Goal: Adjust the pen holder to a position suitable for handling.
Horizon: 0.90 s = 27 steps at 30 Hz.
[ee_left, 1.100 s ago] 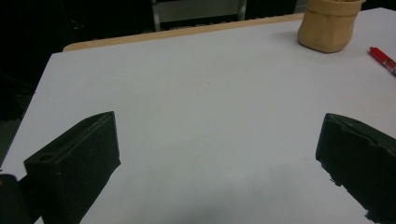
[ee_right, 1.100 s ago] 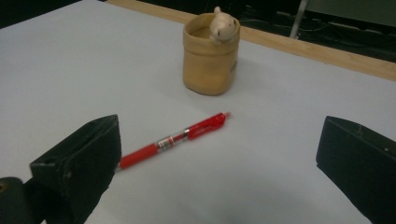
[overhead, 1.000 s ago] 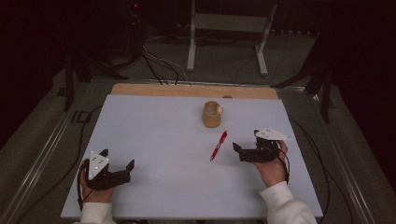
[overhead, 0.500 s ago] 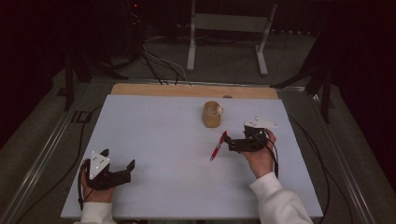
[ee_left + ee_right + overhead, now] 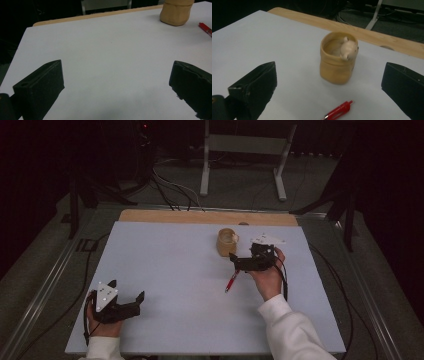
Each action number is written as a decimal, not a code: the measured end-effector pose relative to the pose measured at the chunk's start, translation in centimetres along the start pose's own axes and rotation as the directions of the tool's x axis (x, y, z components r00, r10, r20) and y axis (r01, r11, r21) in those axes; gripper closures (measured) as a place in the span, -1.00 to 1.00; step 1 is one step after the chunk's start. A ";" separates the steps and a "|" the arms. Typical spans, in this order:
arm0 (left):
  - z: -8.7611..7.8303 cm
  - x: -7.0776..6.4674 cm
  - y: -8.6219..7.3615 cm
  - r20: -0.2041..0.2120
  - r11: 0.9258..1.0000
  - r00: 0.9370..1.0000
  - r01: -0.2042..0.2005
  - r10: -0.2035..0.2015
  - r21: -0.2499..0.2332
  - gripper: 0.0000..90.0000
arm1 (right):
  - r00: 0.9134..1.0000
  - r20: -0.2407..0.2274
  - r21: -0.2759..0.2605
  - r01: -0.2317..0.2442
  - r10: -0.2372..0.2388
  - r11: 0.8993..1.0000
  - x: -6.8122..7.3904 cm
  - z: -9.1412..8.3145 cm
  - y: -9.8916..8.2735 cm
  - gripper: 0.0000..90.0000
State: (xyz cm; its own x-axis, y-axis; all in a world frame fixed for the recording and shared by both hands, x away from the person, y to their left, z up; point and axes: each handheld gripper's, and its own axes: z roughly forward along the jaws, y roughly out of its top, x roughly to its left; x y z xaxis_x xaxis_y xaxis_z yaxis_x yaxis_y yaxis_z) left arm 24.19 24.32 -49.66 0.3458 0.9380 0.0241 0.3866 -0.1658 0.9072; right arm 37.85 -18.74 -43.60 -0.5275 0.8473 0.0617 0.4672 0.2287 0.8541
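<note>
Right gripper point(image 5: 239, 263) is released, jaws spread wide, hovering over the far right part of the white table point(image 5: 165, 270), between the red pen point(image 5: 231, 281) and the tan pouch-shaped holder point(image 5: 226, 242). Pen lies flat on the table just near-left of the gripper tip, not touching it; in the right gripper view the pen point(image 5: 338, 110) sits low between the jaws, with the holder point(image 5: 337, 58) upright right behind it. Left gripper point(image 5: 126, 301) is also released, parked at the near-left corner with nothing between its jaws, well apart from everything. My read: it's lining up for a pen pick. Risks: the pen is thin and flat on a smooth surface, so closing too high probably just skates it away or rolls it. It also lies at an angle to the jaw line, so a clamp near the end could pivot it out. The holder looks soft and light; a jaw swinging wide could nudge or tip it, it's close. I'd come down squarer on the pen's middle before closing.
</note>
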 end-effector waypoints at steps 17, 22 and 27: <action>0.0 0.0 0.0 0.001 1.000 1.000 0.000 0.000 -0.002 -1.00 | 0.999 0.045 0.025 0.004 -0.005 1.000 -0.5 2.9 1.9 -0.98; 0.0 0.0 0.0 0.001 1.000 1.000 -0.001 0.001 -0.002 -1.00 | 0.998 0.063 0.022 0.012 -0.014 1.000 -0.7 3.9 2.5 -0.98; -0.1 0.0 0.1 -0.001 1.000 1.000 0.001 -0.001 -0.008 -1.00 | 0.997 0.080 0.033 0.003 -0.005 0.999 -1.4 5.0 2.9 -0.98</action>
State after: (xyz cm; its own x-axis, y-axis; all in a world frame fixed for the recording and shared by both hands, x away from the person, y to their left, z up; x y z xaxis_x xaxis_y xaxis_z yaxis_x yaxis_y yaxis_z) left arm 24.16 24.36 -49.57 0.3440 0.9387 0.0234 0.3805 -0.1622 0.9104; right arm 43.47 -16.89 -43.81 -0.4718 0.8816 0.0157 0.4886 0.2465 0.8369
